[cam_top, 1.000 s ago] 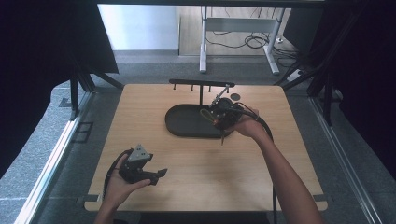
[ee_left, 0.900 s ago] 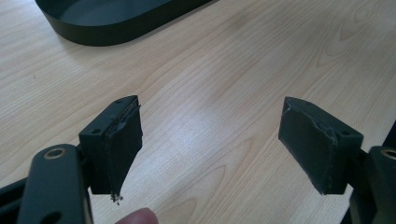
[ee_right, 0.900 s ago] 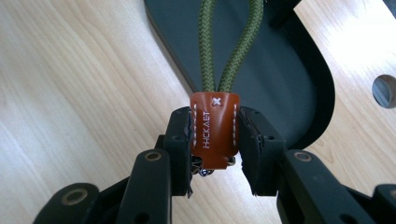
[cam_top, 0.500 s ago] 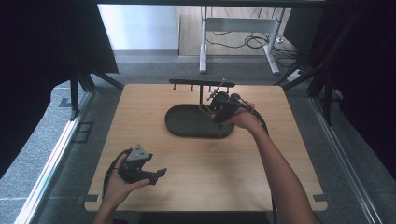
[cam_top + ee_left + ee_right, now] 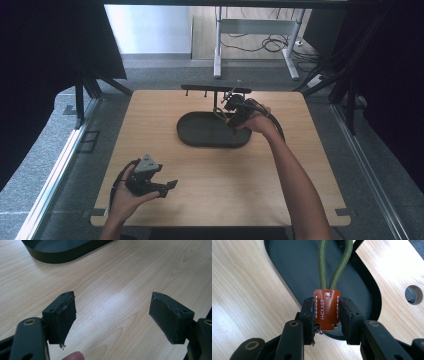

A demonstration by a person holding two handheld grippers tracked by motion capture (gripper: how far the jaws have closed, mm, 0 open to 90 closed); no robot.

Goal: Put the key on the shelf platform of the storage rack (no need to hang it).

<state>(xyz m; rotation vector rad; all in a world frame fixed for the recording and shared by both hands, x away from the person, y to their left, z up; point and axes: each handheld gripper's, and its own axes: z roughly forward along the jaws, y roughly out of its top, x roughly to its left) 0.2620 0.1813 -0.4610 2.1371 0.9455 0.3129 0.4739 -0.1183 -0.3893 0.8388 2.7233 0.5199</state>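
The right gripper (image 5: 326,315) clamps the brown leather tab (image 5: 326,309) of an olive cord loop (image 5: 334,262) above the far right of the dark oval tray (image 5: 200,134), seemingly mid-transfer with placement undone, while the left gripper (image 5: 112,315) waits near-left, jaws wide and empty.

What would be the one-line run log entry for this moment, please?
left tongs: open, idle over table | right tongs: shut on brown leather tab of green cord loop | above black oval tray
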